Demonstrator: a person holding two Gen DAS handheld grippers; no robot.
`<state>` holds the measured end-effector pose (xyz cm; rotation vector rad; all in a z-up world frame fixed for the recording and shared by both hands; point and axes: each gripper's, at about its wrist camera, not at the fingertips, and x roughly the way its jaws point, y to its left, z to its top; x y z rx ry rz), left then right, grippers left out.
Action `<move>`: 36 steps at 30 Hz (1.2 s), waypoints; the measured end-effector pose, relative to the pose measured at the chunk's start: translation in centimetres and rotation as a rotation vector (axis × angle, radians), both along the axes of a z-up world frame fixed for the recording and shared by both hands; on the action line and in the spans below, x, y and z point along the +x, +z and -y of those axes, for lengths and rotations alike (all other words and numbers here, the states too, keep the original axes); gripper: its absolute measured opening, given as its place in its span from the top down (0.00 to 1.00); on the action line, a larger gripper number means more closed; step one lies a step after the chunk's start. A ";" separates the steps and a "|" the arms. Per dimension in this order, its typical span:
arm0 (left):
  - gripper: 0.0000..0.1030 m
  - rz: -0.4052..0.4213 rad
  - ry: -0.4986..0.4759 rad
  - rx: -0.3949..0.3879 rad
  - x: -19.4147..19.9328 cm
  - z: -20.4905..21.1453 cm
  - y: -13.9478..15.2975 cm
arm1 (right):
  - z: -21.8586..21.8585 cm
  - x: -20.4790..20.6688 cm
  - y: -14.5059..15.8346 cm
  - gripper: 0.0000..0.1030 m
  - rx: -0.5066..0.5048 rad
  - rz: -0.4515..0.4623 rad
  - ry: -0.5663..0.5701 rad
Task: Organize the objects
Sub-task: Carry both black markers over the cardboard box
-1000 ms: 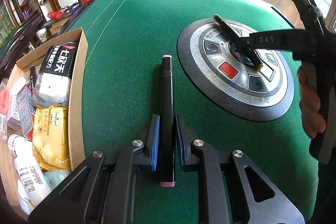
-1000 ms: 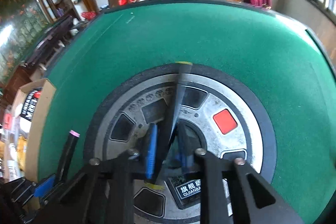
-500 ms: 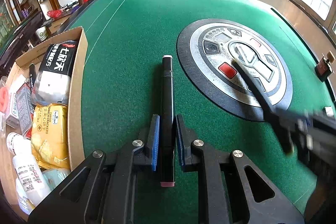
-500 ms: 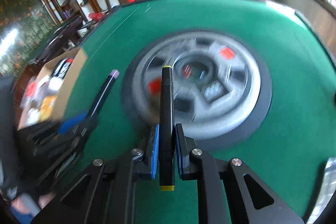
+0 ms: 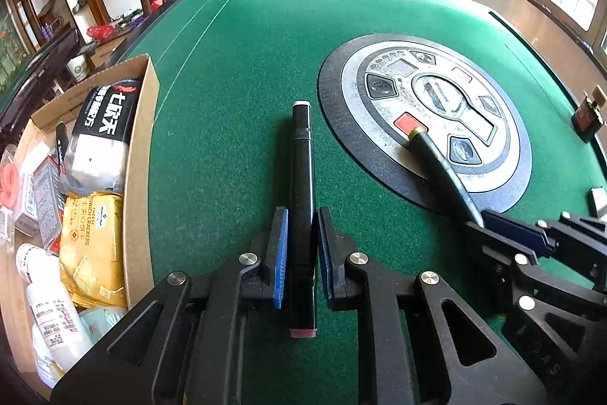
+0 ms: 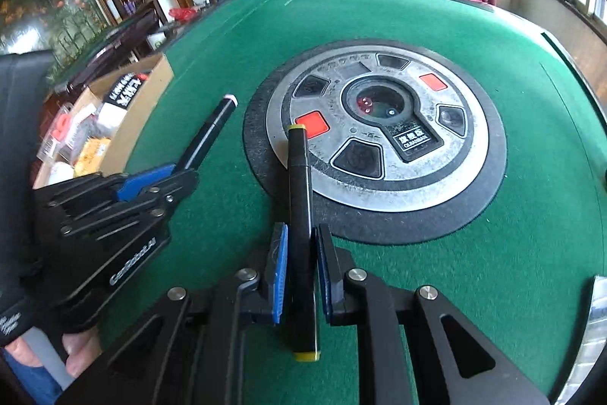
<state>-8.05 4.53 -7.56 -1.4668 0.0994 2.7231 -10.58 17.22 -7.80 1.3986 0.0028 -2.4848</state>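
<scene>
My left gripper (image 5: 299,228) is shut on a black marker with pink ends (image 5: 301,173), which points forward over the green felt table (image 5: 235,71). My right gripper (image 6: 299,247) is shut on a black marker with yellow ends (image 6: 299,192). Its tip hangs over the near edge of the round control panel (image 6: 383,192). In the left wrist view the right gripper (image 5: 480,221) sits at the lower right with the yellow-tipped marker (image 5: 436,166). The right wrist view shows the left gripper (image 6: 180,169) and the pink-tipped marker (image 6: 212,126) to its left.
An open cardboard box (image 5: 140,147) at the table's left edge holds snack packets, bottles and small cartons. A small dark red object (image 5: 586,116) and a white tile (image 5: 597,198) lie at the right edge. Wooden chairs stand beyond the far edge. A person's hand (image 6: 79,348) grips the left tool.
My right gripper has swung with the yellow-tipped marker from above the round panel's middle back to the near side, beside my left gripper. The left gripper and its marker have stayed put.
</scene>
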 end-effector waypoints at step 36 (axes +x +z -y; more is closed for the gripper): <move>0.86 -0.315 0.029 -0.052 3.7 -0.2 5.1 | 0.4 2.5 5.0 0.87 -0.069 -0.238 -0.015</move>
